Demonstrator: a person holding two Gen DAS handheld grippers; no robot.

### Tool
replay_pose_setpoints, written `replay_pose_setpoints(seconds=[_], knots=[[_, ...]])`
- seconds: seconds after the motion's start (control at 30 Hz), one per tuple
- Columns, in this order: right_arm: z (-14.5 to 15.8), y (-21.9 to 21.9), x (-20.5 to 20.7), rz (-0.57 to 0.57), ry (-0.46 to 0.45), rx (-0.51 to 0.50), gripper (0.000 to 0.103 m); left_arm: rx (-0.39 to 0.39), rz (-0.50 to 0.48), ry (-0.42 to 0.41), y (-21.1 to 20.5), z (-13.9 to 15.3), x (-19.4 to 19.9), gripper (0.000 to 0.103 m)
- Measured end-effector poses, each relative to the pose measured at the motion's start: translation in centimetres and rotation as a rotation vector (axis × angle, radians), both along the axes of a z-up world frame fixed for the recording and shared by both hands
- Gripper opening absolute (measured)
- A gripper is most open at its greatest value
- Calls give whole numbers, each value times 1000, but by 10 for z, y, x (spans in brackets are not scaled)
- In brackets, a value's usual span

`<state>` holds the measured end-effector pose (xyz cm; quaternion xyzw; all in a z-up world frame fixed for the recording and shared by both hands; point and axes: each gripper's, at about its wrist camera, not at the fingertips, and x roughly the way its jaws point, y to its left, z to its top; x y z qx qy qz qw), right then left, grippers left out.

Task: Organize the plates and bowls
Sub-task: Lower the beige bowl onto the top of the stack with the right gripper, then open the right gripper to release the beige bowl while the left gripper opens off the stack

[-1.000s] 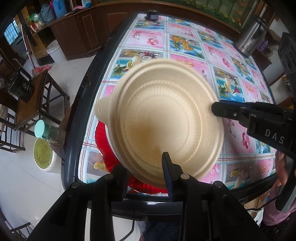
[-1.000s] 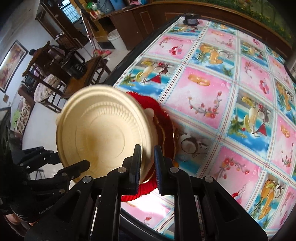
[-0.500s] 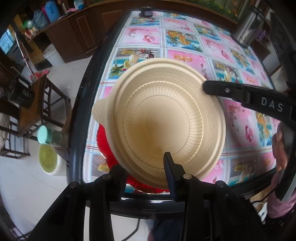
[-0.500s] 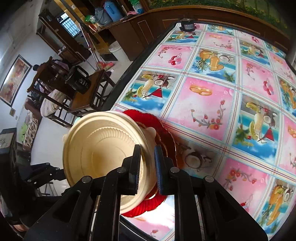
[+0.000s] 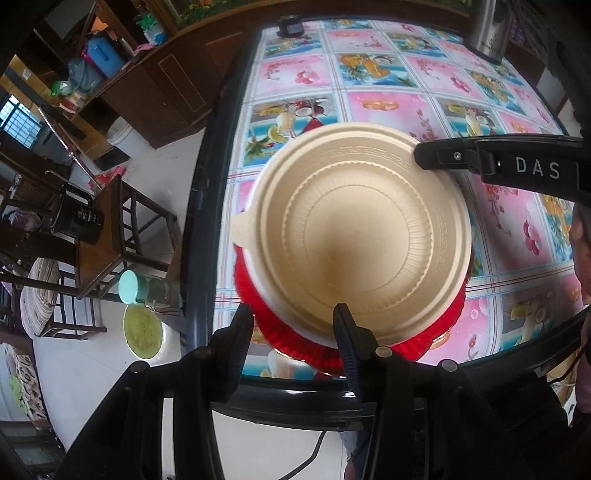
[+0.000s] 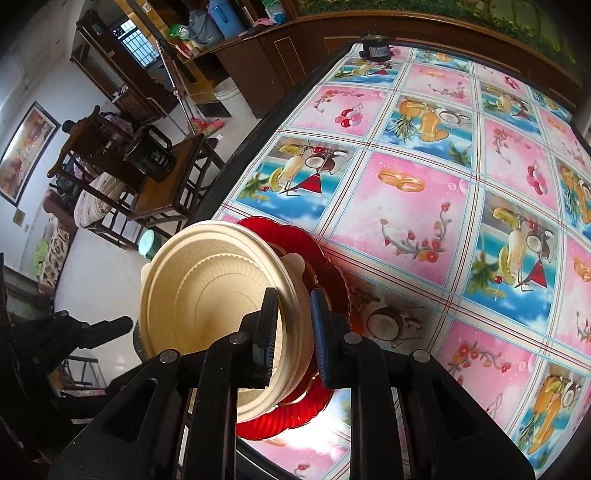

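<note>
A beige bowl (image 5: 354,236) with a small tab handle sits on a red scalloped plate (image 5: 436,332) near the table's front left corner. It also shows in the right wrist view (image 6: 207,291), on the red plate (image 6: 306,406). My right gripper (image 6: 293,332) straddles the bowl's rim with its jaws slightly apart, not clamped. It also shows in the left wrist view (image 5: 436,157) at the bowl's far right rim. My left gripper (image 5: 291,332) is open, its jaws at the bowl's near edge.
The table (image 6: 424,192) has a pink and blue fruit-print cloth and a dark rim. A steel kettle (image 5: 487,33) and a small black object (image 5: 290,26) stand at the far end. Wooden chairs (image 5: 110,236) and a teal-lidded jar (image 5: 135,286) are left of the table.
The bowl has come down onto the red plate. My right gripper's jaws have opened a little off the rim. My left gripper stays open at the near edge.
</note>
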<state>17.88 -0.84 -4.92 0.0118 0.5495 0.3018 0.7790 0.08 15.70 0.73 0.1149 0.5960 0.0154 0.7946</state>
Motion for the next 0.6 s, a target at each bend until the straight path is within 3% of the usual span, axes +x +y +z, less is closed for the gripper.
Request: replay_pose_setpoints(seconds=[0.2, 0.37, 0.6], knots=[[-1, -2, 0, -6, 14, 16, 18, 74, 3, -108, -4, 9, -6, 45], [6, -11, -4, -7, 0, 92, 18, 133, 16, -231, -10, 16, -11, 45], [11, -28, -15, -11, -16, 179, 18, 126, 79, -428, -18, 35, -24, 50]])
